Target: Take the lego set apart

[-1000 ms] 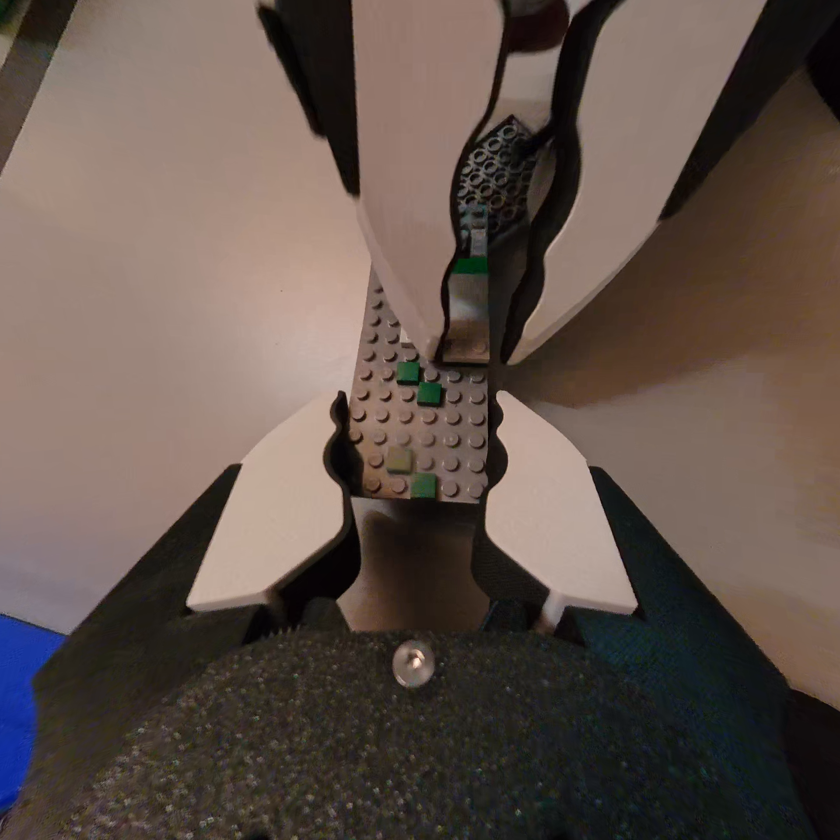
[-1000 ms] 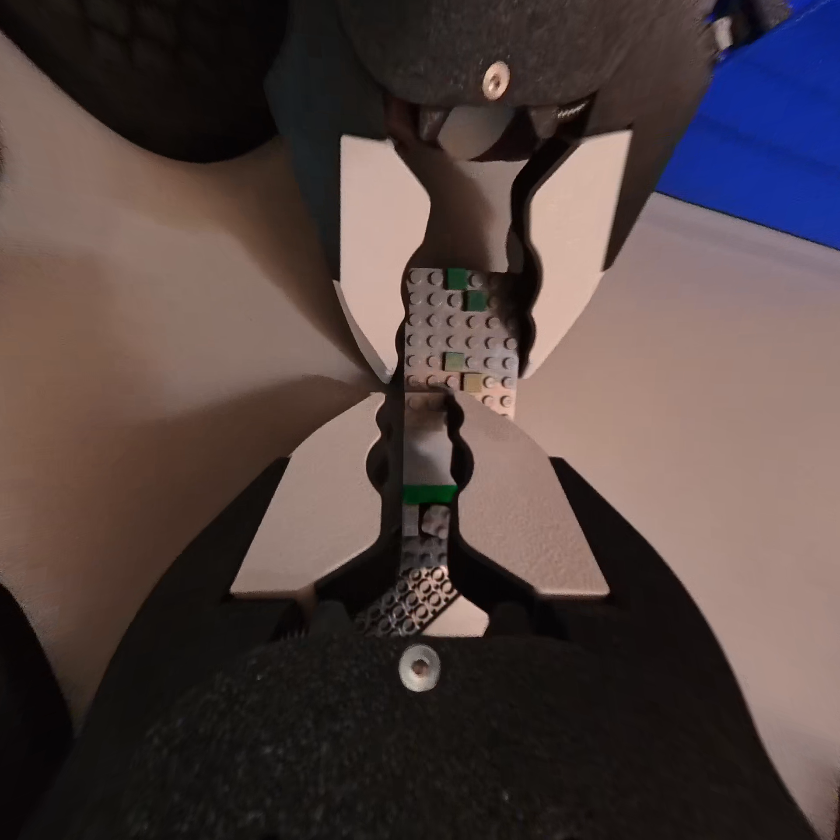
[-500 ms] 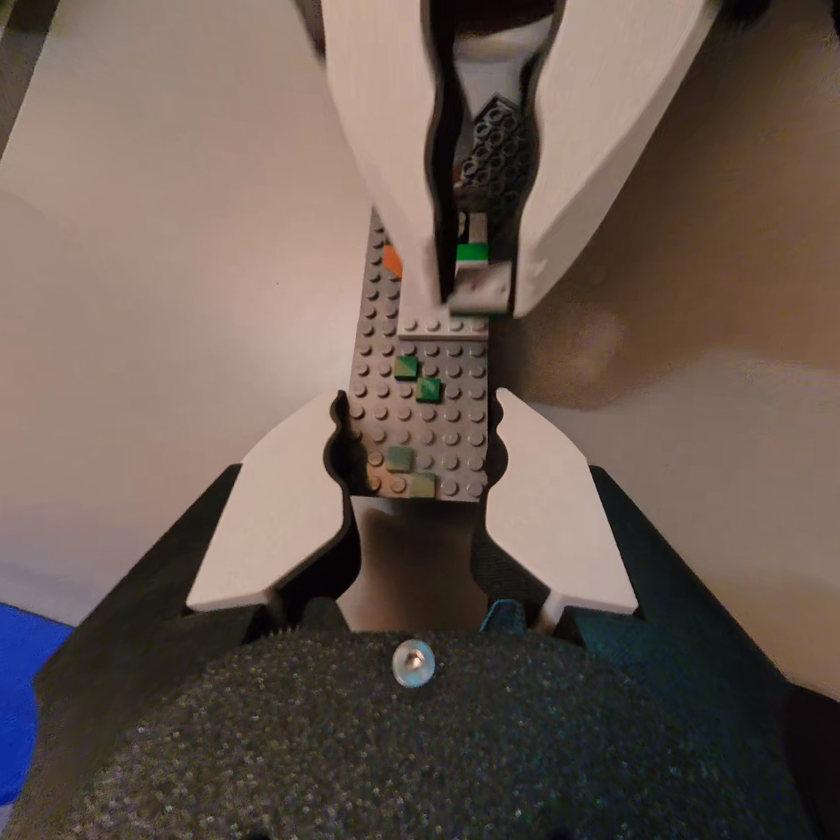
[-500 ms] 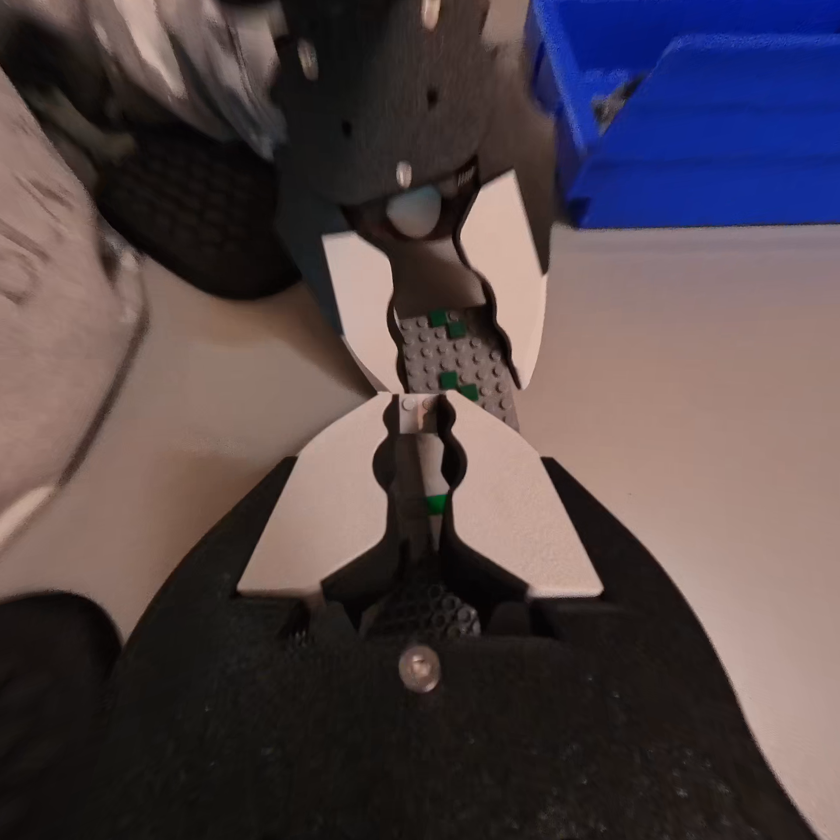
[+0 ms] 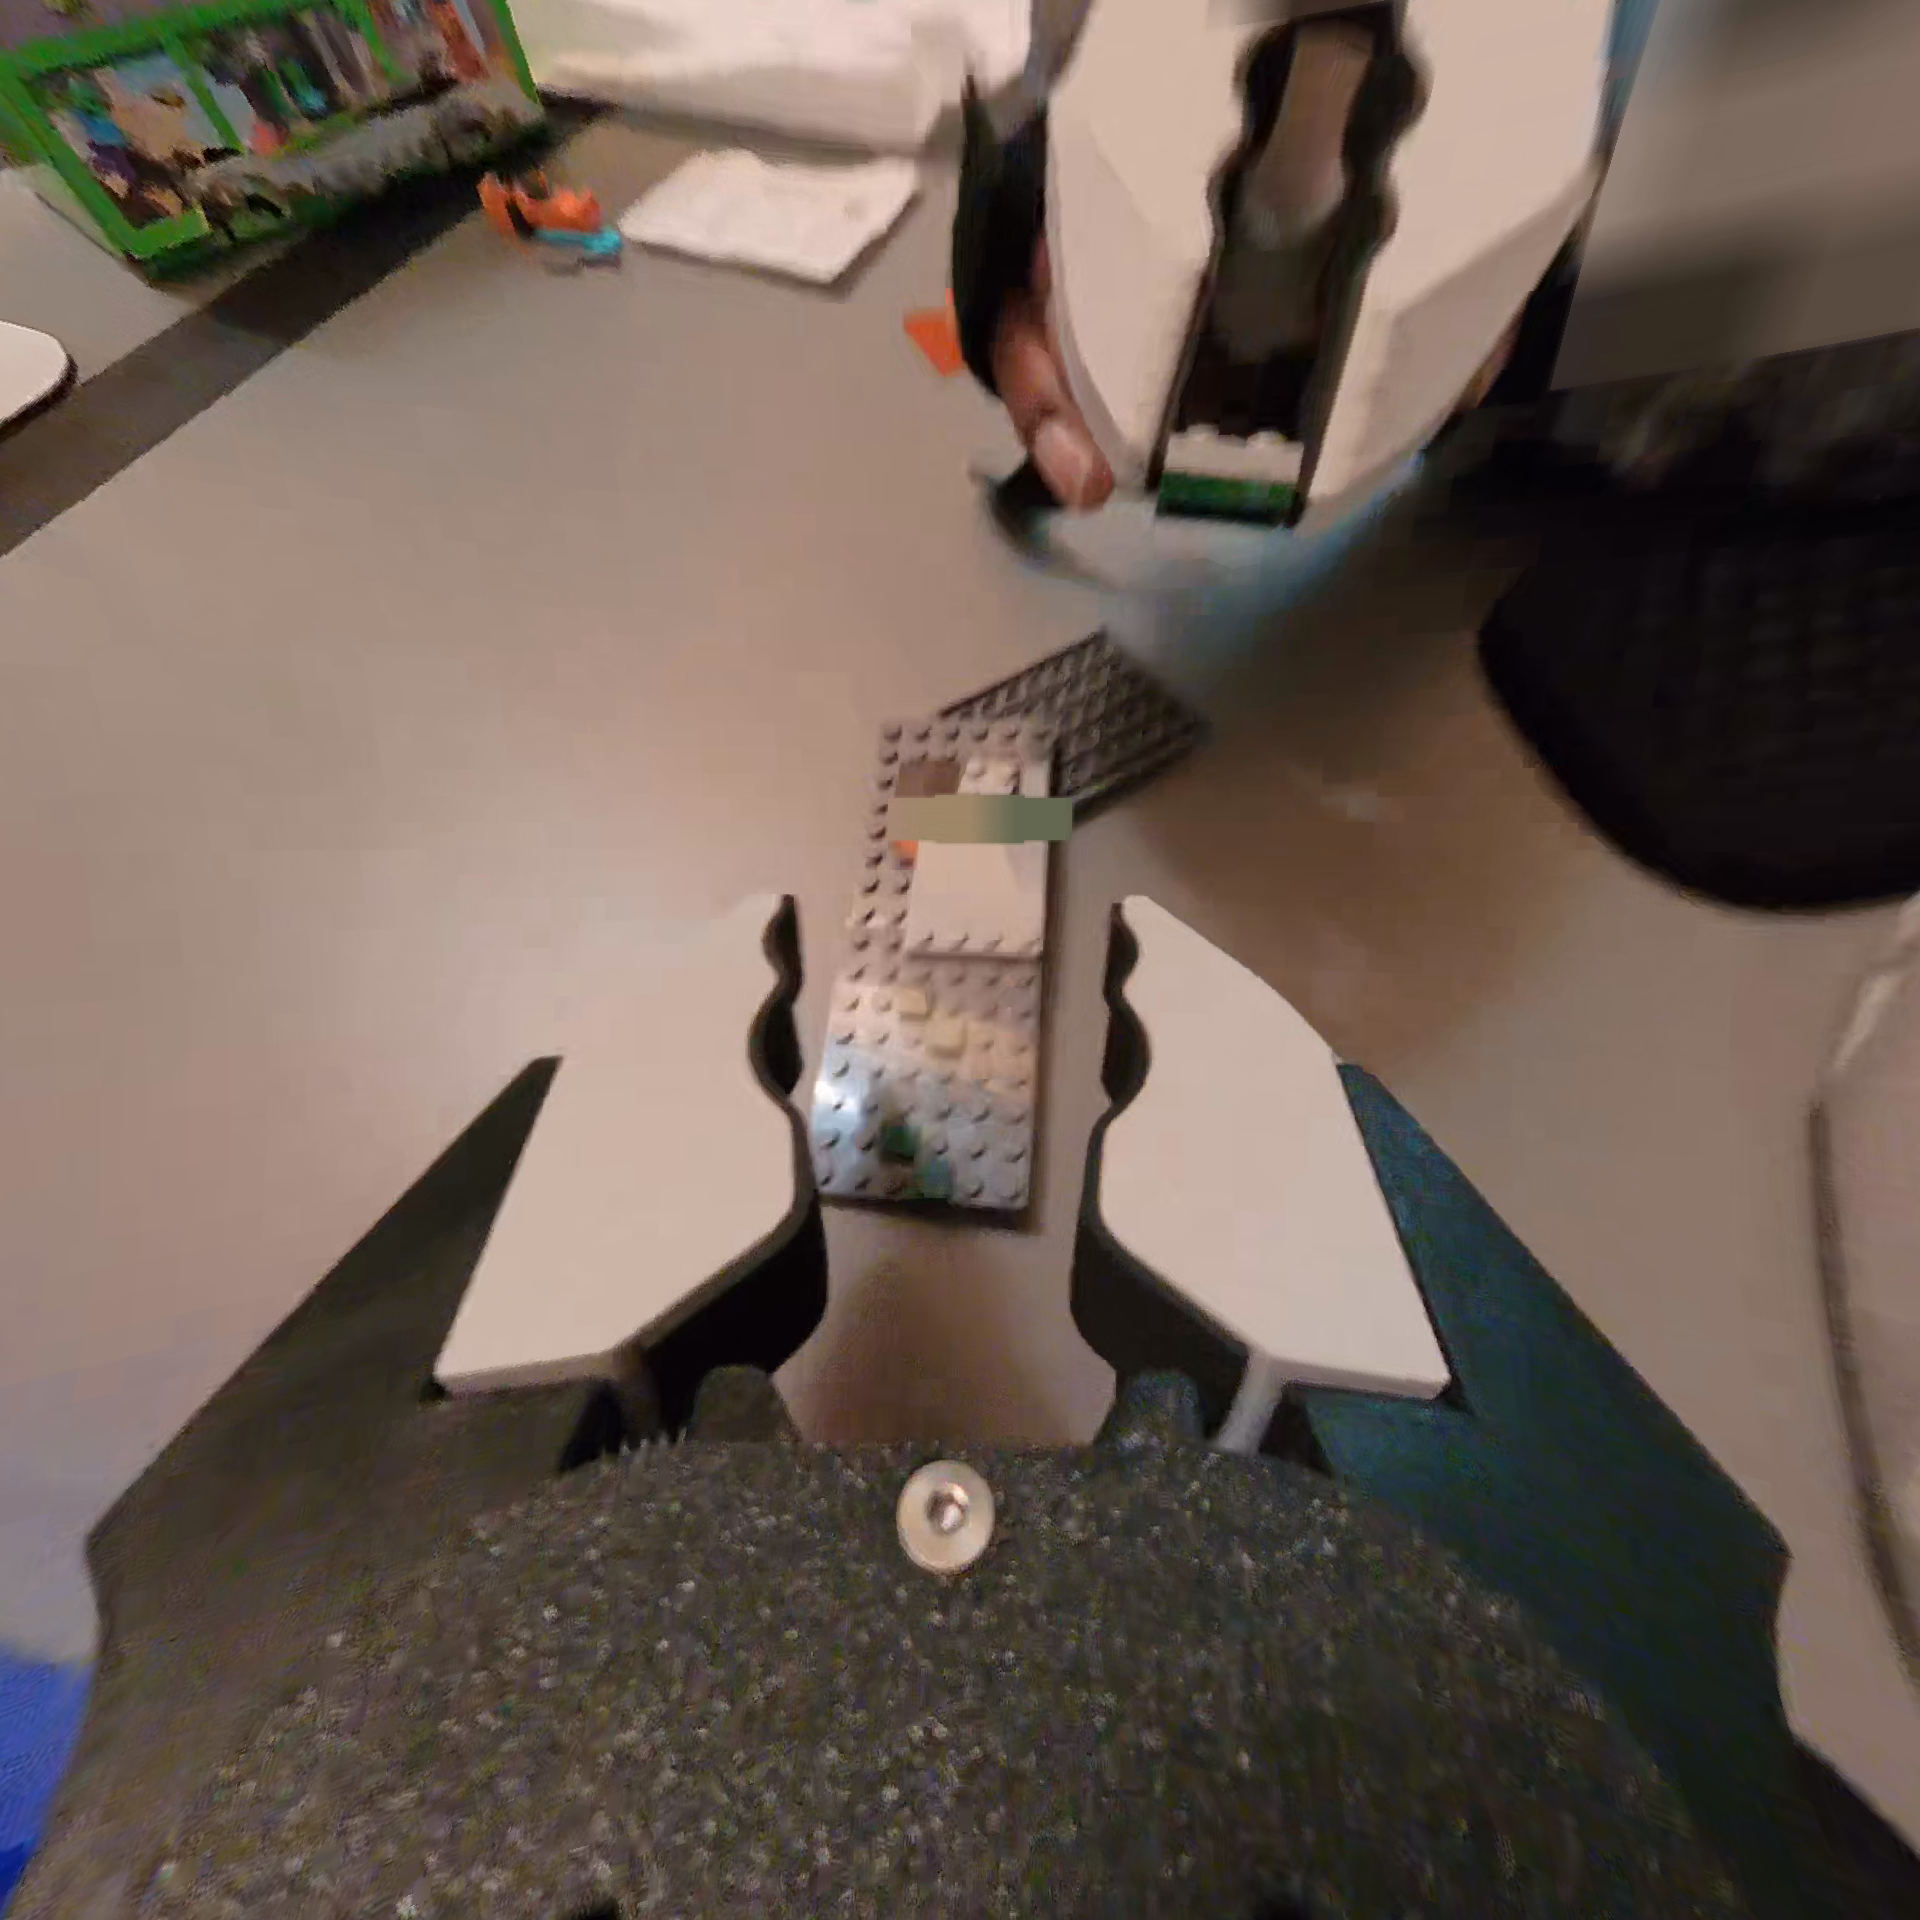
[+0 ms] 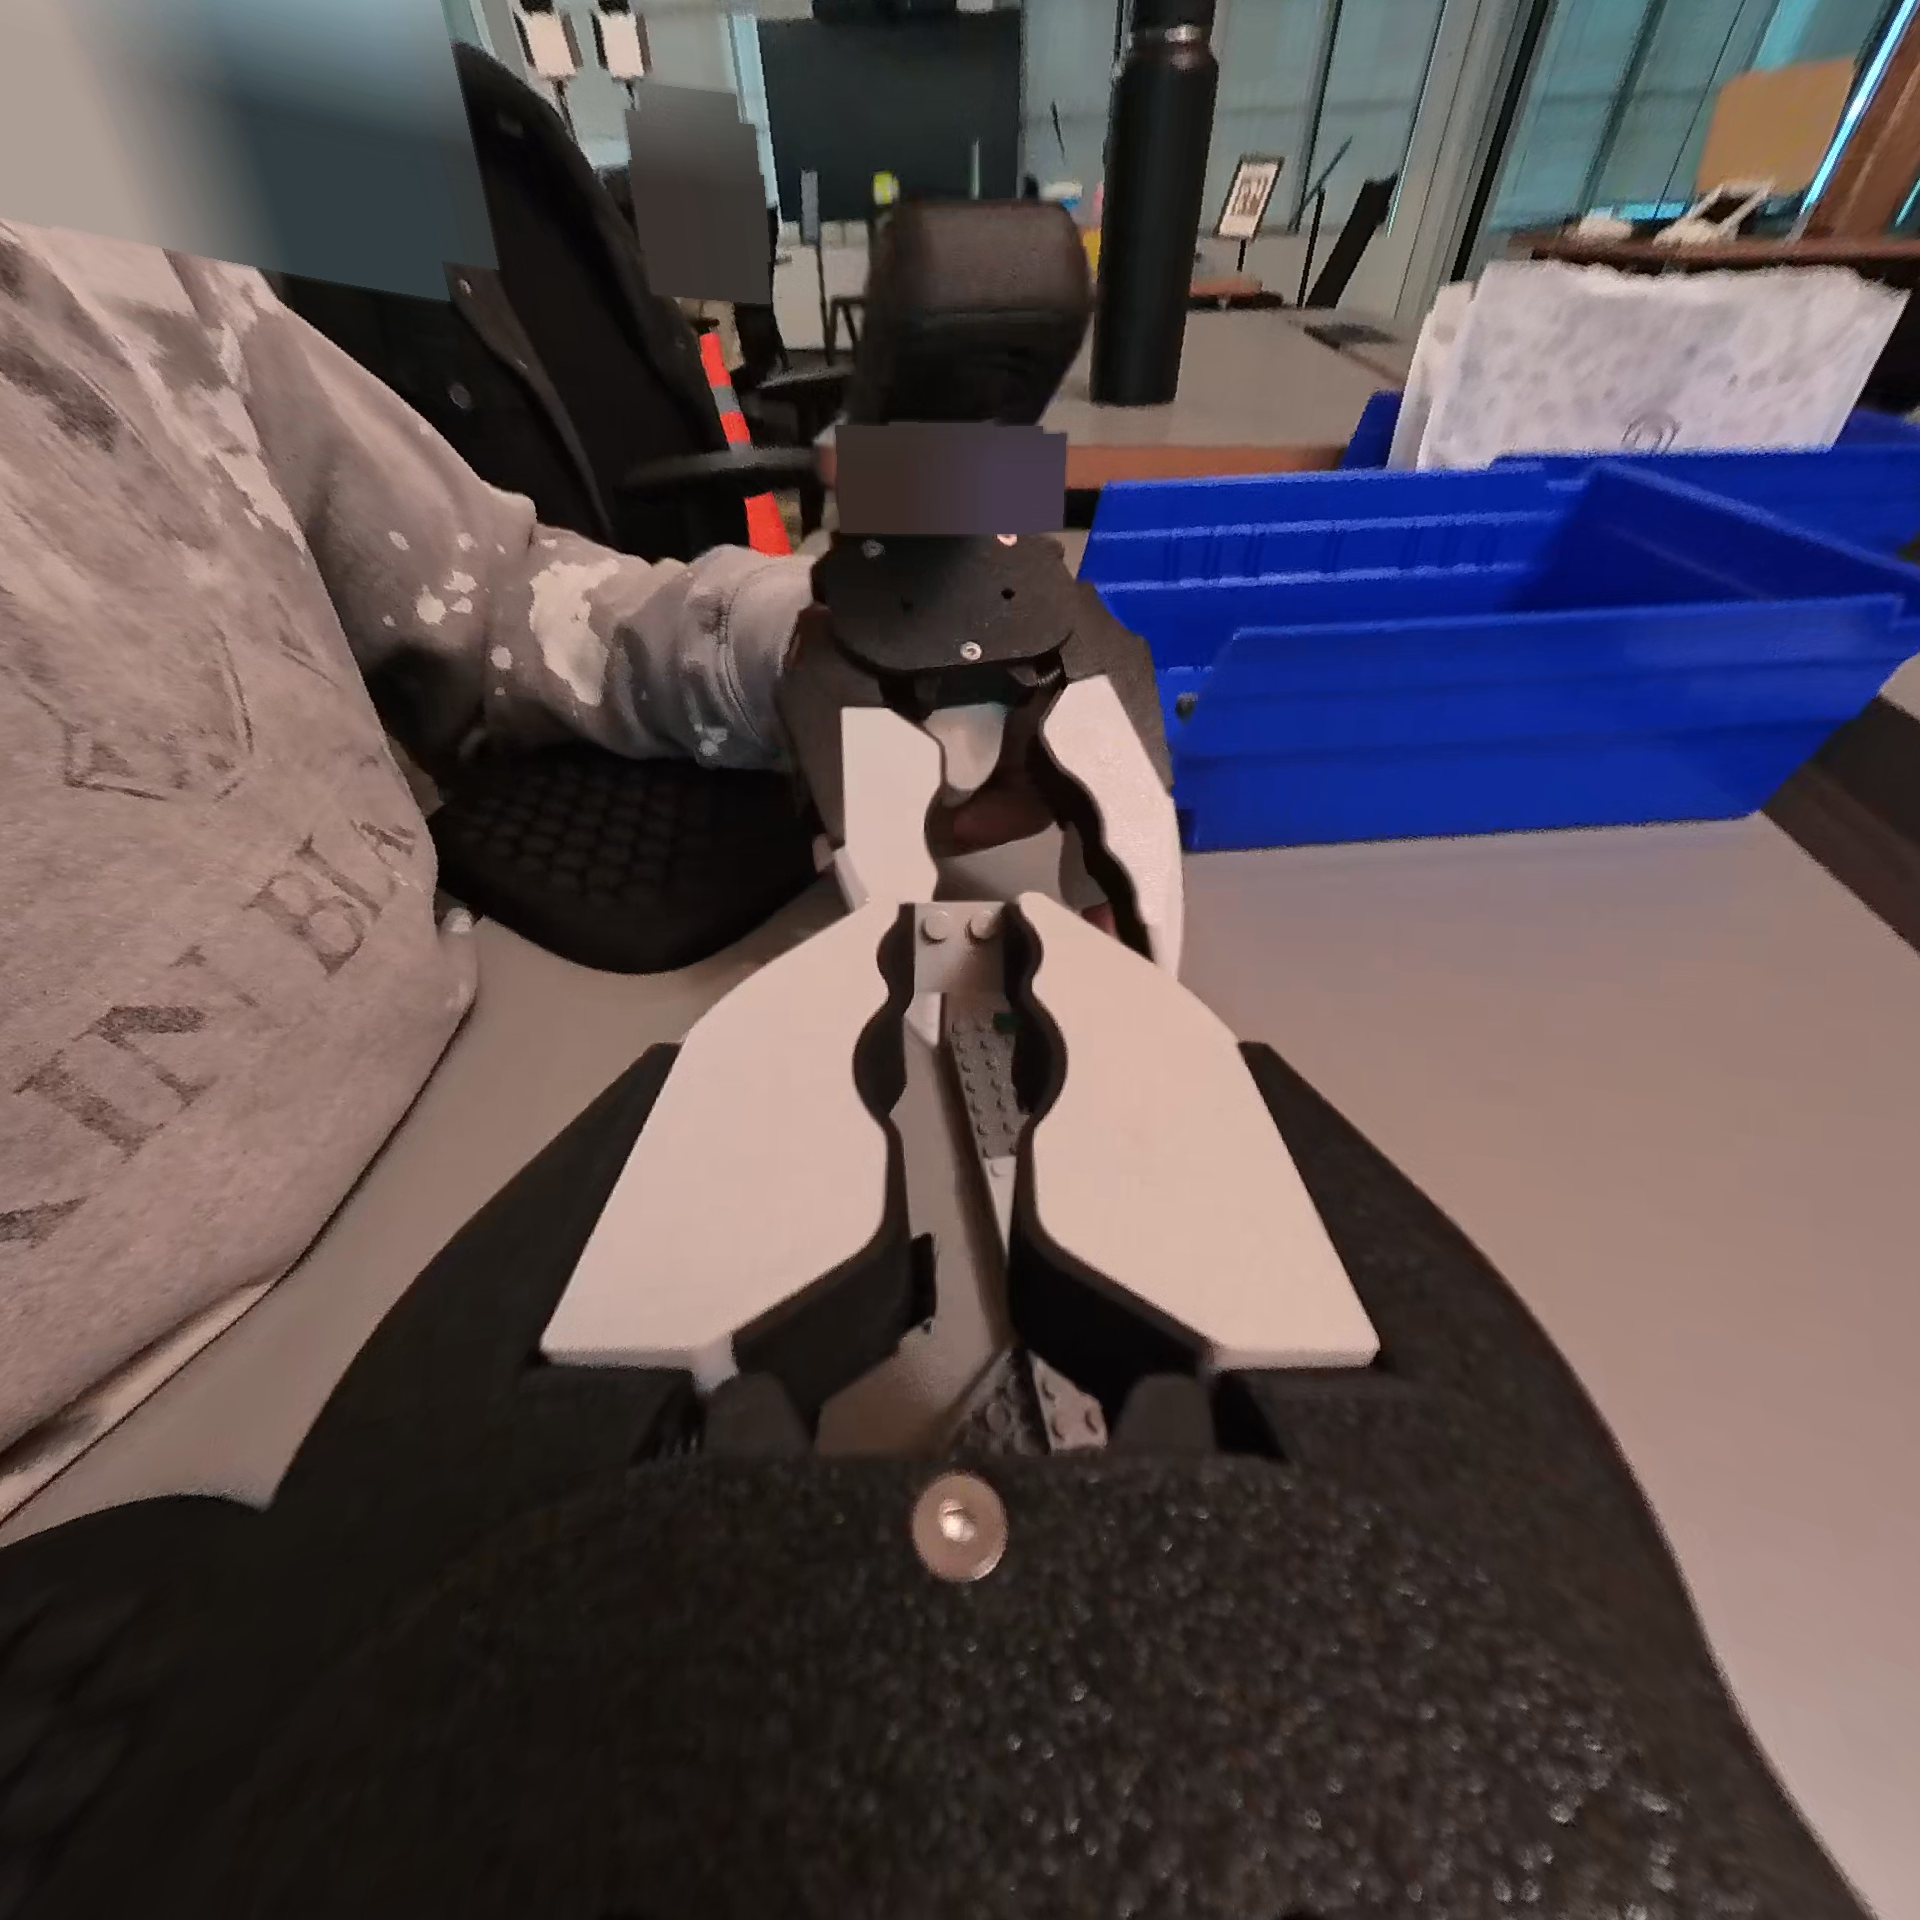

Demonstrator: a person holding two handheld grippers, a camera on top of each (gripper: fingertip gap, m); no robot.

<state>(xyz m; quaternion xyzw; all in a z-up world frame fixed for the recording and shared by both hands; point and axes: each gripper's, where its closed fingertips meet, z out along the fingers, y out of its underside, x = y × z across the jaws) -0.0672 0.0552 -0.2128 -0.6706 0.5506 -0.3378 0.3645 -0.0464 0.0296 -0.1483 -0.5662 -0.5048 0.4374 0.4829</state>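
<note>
While the left tool [image 5: 951, 940] stands open and empty, the grey plate [image 5: 935, 1049] lies flat on the bench [image 5: 416, 675] between its fingers, apart from both. Above, the right tool [image 5: 1226, 457] is raised, clamped on a small brick [image 5: 1231, 473], white over green, blurred. Lego box [image 5: 249, 125] far left.

Right view: right tool [image 6: 961, 920] closed on the brick [image 6: 951, 951]; plate [image 6: 987, 1081] below, maybe partly hidden. Blue bins [image 6: 1507, 644] behind.

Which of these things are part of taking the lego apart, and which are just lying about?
Job:
- grey lego baseplate
- light grey piece pinched in right tongs
- left tongs, open

Lying about:
- blue bins
- green box
- paper sheet
- black bottle
</note>
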